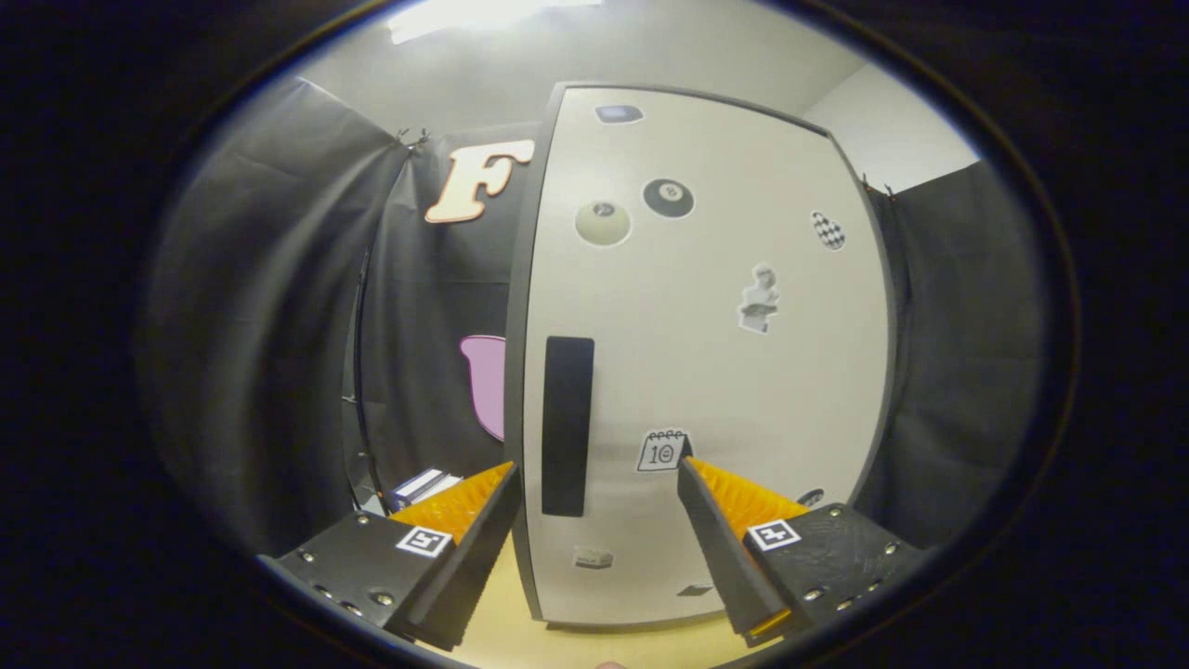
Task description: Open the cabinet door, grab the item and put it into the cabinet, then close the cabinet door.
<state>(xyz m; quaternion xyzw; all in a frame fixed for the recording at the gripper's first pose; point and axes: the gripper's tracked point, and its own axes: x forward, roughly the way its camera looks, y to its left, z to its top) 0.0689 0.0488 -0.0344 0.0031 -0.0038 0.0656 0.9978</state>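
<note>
Door (706, 372): shut, handle (568, 426) just ahead between the fingers.
Gripper (594, 492): wide, holding nothing.
Item: perhaps the box (423, 485) left of cabinet.
Stage: fits before opening or after closing.

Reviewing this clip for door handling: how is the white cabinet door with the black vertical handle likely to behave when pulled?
The white cabinet door looks like a flat rigid panel, so it should probably swing stiffly rather than flex. Its black vertical handle sits near one edge, suggesting hinges on the far side. The open gripper straddles that handle, whose smooth look may be slippery.
</note>
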